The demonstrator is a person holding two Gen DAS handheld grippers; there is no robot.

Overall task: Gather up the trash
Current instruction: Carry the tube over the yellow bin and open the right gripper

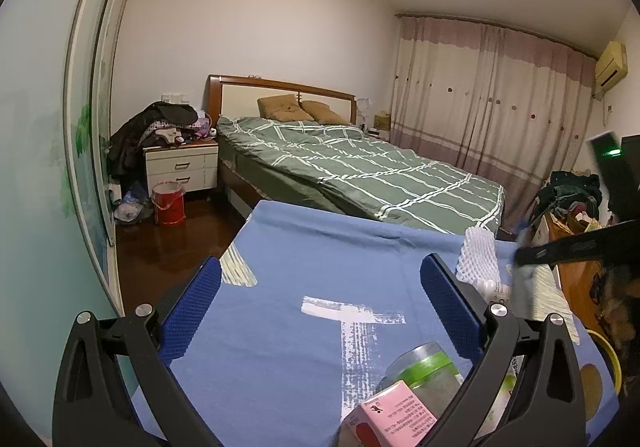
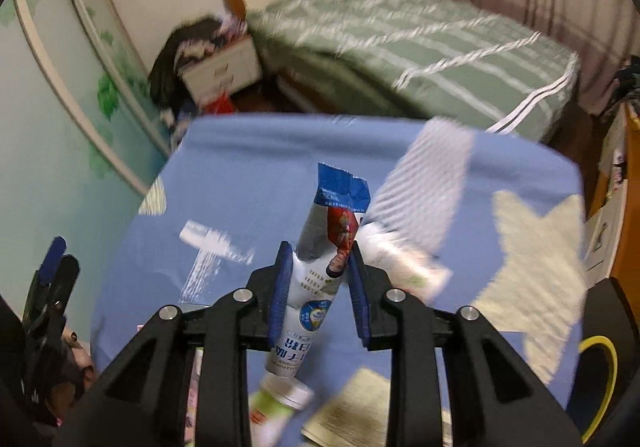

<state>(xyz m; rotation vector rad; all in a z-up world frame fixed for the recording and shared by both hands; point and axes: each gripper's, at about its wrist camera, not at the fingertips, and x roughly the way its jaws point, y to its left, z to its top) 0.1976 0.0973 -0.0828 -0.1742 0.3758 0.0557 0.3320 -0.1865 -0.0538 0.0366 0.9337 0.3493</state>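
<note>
The desk (image 1: 304, 263) has a blue cloth; on it lie a white foam net (image 1: 478, 255), a pink carton (image 1: 394, 419) and a clear jar (image 1: 426, 367).

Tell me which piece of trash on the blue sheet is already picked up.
The blue-topped white sachet, pinched between the right gripper; the pink carton and foam net lie ungrasped.

- The left wrist view is taken from low over the near edge of the blue-covered desk (image 1: 320, 247), faced level along the left tool (image 1: 320, 299) toward the bed (image 1: 360, 167).
- The right wrist view is taken from higher up and tilted down along the right tool (image 2: 320, 283).
- The desk, bed and nightstand (image 1: 182, 167) are shared by both views.
</note>
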